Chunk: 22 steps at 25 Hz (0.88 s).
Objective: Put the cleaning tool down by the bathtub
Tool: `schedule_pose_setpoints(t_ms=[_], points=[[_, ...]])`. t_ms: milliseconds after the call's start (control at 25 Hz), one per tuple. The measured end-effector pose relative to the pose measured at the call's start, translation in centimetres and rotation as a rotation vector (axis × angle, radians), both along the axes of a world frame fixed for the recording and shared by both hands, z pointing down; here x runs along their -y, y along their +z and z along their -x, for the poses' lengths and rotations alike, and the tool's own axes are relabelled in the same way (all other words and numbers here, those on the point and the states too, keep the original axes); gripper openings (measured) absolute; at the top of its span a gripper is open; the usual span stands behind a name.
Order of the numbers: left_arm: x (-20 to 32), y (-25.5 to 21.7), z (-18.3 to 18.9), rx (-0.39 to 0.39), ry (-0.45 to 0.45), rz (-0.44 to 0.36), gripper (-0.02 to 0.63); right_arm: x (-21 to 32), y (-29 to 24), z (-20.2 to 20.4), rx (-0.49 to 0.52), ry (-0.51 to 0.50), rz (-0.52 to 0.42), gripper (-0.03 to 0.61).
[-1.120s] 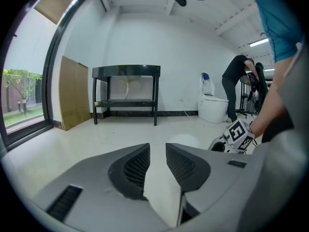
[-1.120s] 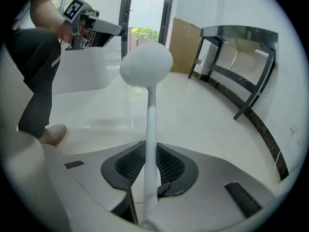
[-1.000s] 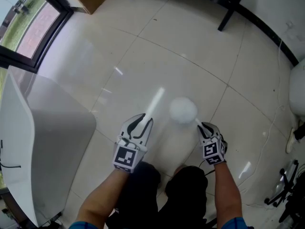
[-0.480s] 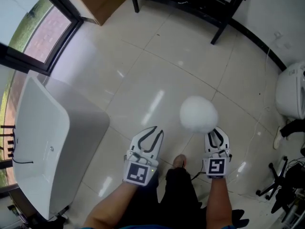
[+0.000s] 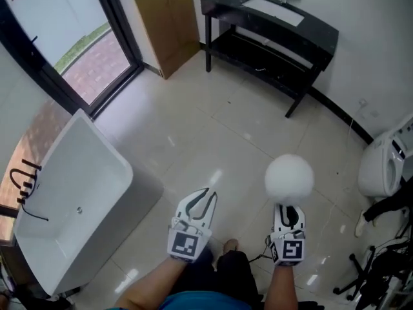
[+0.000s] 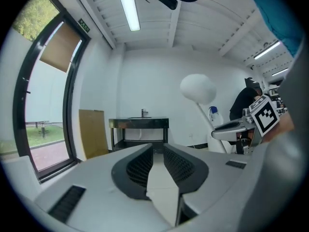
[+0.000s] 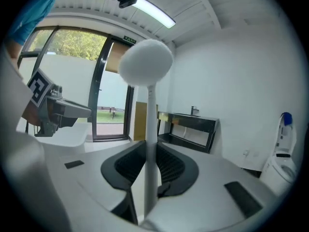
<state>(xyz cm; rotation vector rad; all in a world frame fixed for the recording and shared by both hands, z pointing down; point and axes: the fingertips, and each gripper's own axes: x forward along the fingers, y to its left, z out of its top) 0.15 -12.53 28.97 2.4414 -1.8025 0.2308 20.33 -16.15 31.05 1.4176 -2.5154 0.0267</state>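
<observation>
The cleaning tool has a round white head (image 5: 290, 178) on a thin white handle (image 7: 151, 144). My right gripper (image 5: 290, 210) is shut on that handle and holds the tool upright, head toward the camera. In the right gripper view the handle runs straight up between the jaws to the head (image 7: 146, 62). My left gripper (image 5: 204, 196) hovers to the left of it. Its jaws are closing with only a narrow gap and nothing between them (image 6: 158, 151). The white bathtub (image 5: 71, 173) stands on the floor to the left, well away from both grippers.
A black faucet (image 5: 22, 179) sits on the tub's left rim. A black washstand (image 5: 271, 18) and a wooden cabinet (image 5: 169, 24) line the far wall. A toilet (image 5: 384, 163) is at the right, with black gear (image 5: 381, 263) below it. Glass doors (image 5: 71, 37) are behind the tub.
The view has pulled back to show more of the room. The tool's head has swung from between the grippers to above the right one. The left jaws have narrowed.
</observation>
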Motion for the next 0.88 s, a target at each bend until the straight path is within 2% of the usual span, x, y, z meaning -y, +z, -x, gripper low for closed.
schedule_pose_setpoints(t_ms=[160, 280, 360, 480, 600, 760, 880], points=[[-2.6, -5.1, 1.7, 0.027, -0.065, -0.052, 0.071, -1.1, -5.5, 0.3, 0.135, 0.047, -0.088, 0.092], [-5.5, -6.1, 2.1, 0.029, -0.126, -0.031, 0.066, -1.5, -8.6, 0.0, 0.276, 0.079, -0.16, 0.092], [-7.7, -6.0, 2.7, 0.032, -0.17, -0.004, 0.066, -1.6, -9.9, 1.0, 0.395, 0.062, -0.156, 0.092], [-10.3, -5.1, 3.9, 0.055, -0.244, 0.046, 0.066, -1.2, -9.8, 3.2, 0.599, 0.013, -0.05, 0.091], [-11.8, -5.0, 5.9, 0.09, -0.3, 0.041, 0.057, -1.1, -8.7, 6.1, 0.774, -0.008, 0.08, 0.091], [-15.7, -6.0, 11.7, 0.082, -0.38, 0.036, 0.057, -4.1, -6.7, 13.1, 0.874, -0.025, 0.255, 0.091], [-19.3, -6.7, 17.2, 0.082, -0.437, 0.019, 0.037, -6.9, -5.2, 19.2, 0.926, -0.03, 0.35, 0.091]])
